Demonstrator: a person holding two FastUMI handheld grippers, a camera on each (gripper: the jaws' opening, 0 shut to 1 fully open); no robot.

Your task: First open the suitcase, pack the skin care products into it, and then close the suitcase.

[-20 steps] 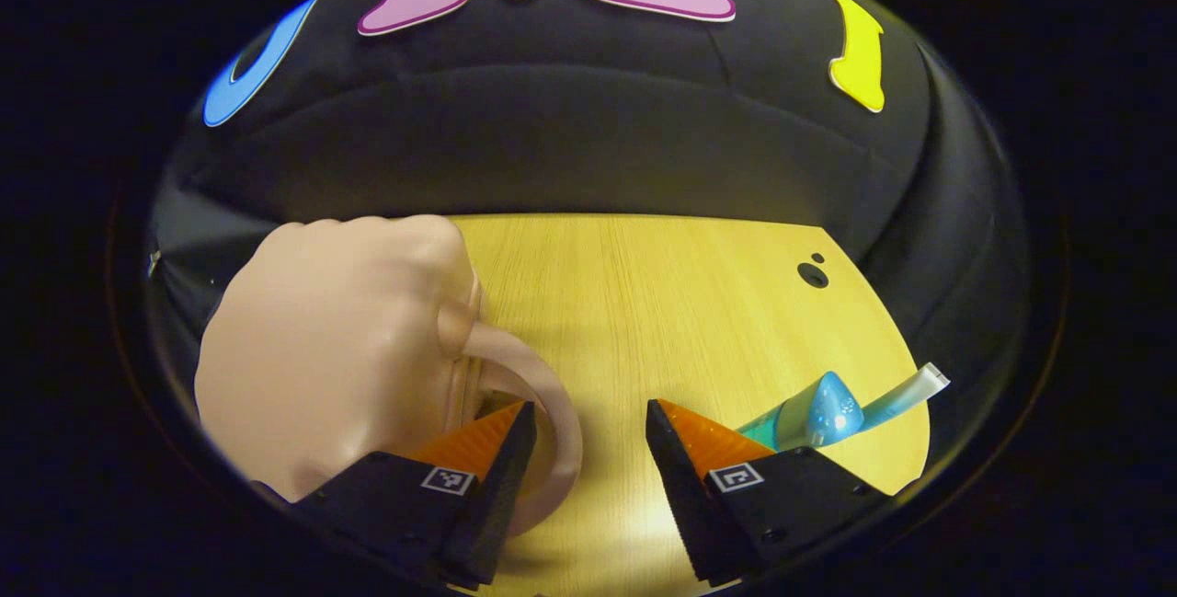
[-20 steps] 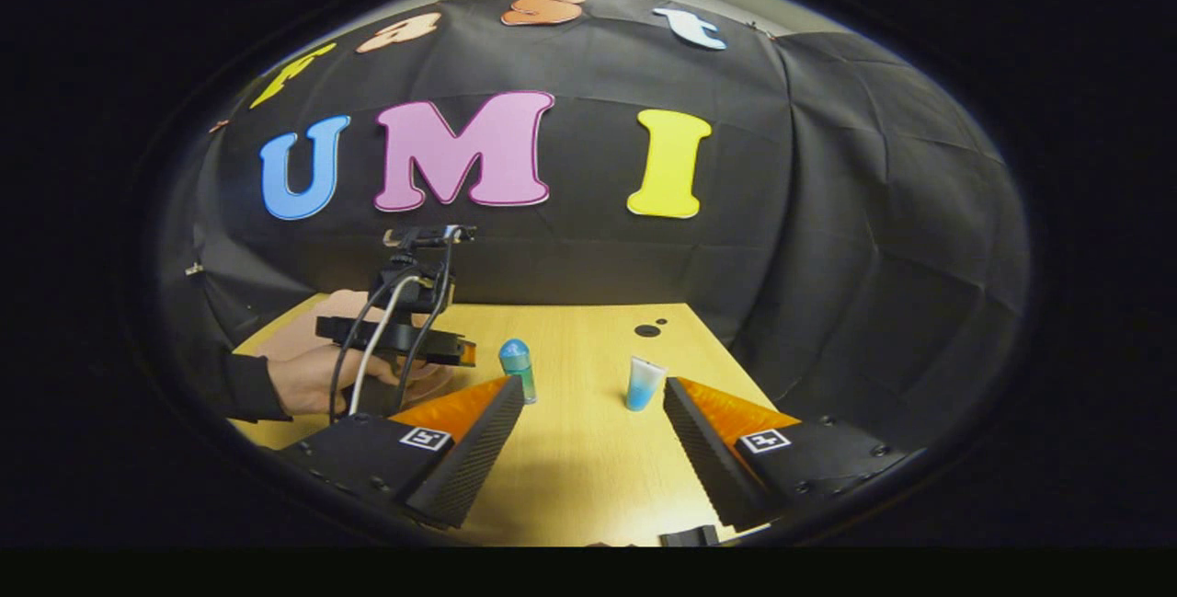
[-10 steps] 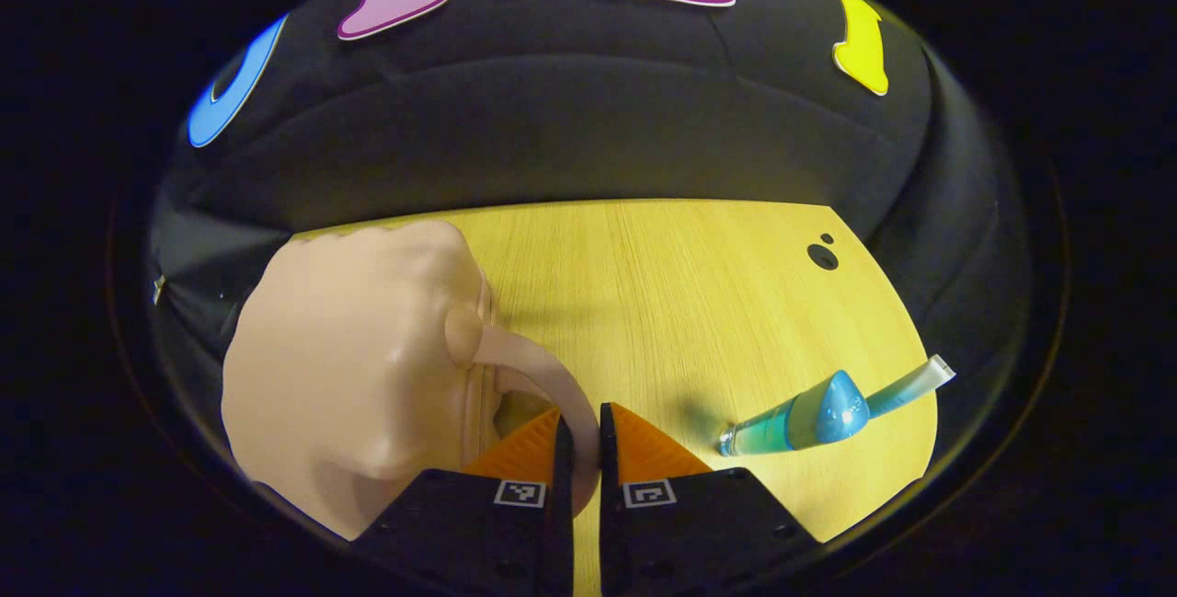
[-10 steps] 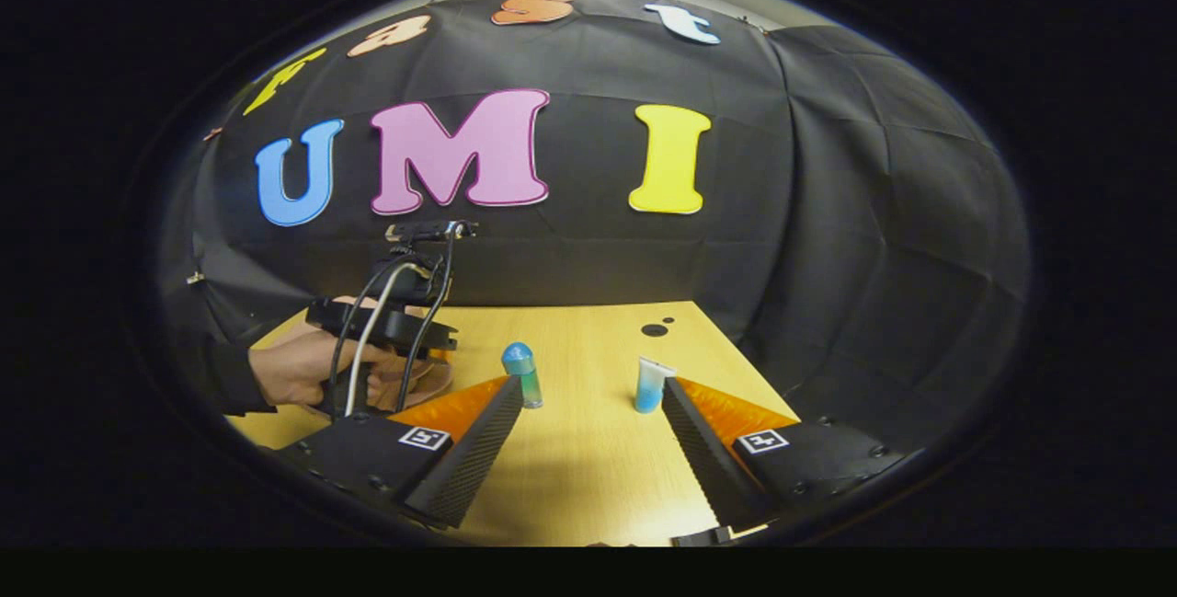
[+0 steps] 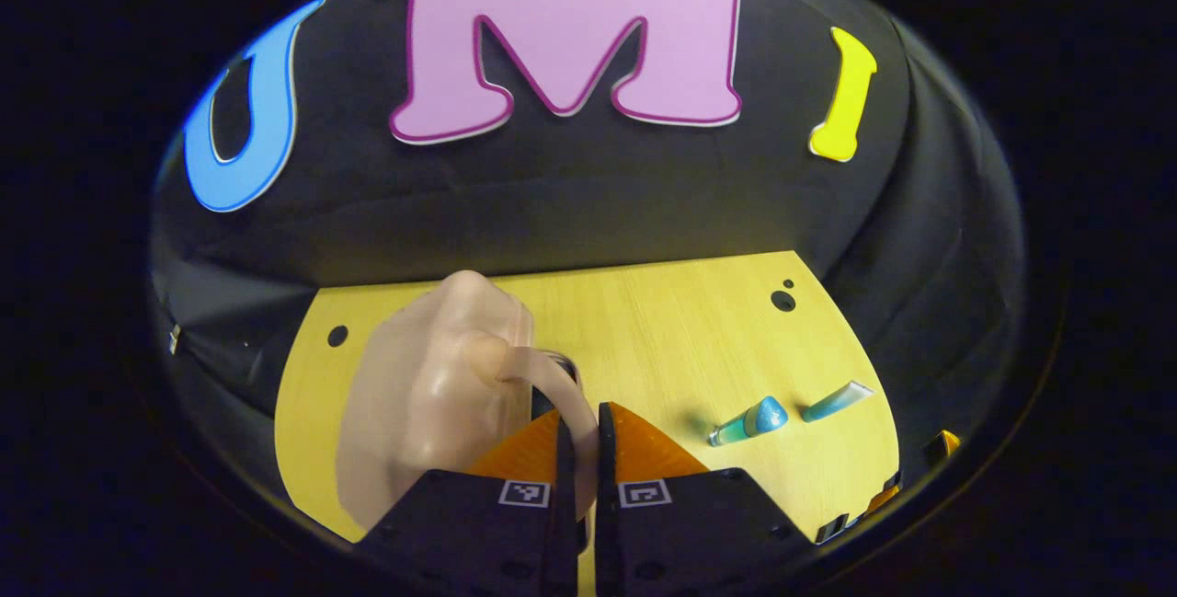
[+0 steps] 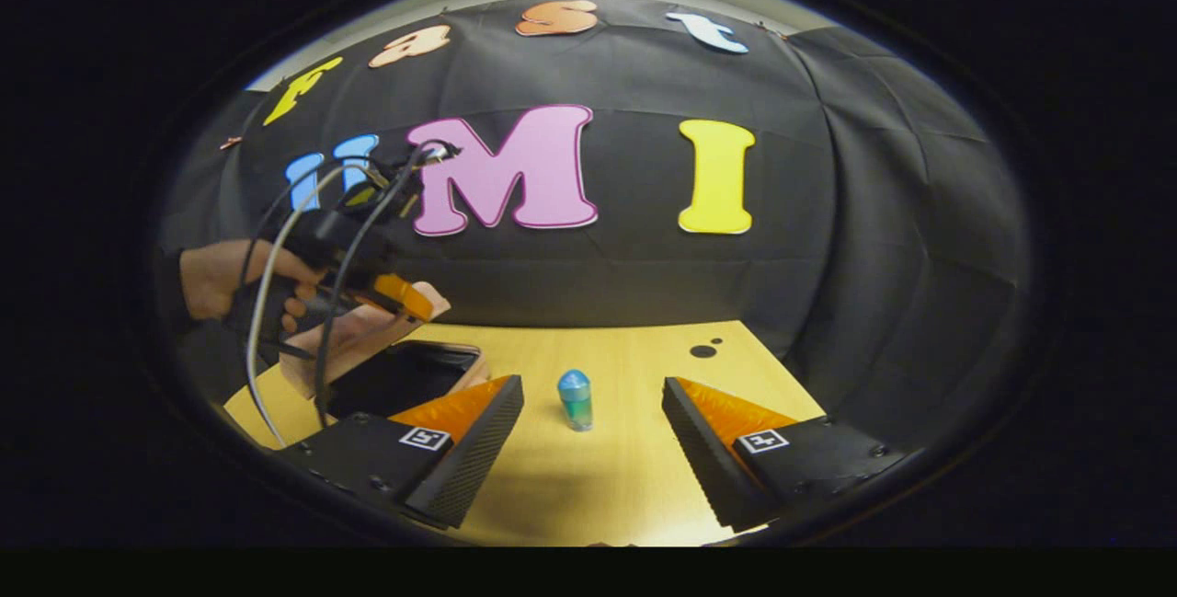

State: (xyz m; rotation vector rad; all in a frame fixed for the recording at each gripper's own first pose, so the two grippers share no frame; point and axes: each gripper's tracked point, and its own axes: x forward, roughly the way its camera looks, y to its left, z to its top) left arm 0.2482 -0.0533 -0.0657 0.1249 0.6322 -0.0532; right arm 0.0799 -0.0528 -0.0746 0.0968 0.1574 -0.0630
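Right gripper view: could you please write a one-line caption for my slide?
Left gripper lifts the suitcase lid while the open right gripper waits before a blue-capped bottle.

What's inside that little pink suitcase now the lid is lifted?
In the right gripper view the suitcase shows a dark interior with nothing visible in it. The raised lid and the right tongs hide its near and left corners.

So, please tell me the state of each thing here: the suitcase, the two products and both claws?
Suitcase: partly open, lid raised.
Handle: pinched in the left claw.
Bottle: upright on the table, not packed.
Tube: on the table, not packed.
Right claw: open, empty.
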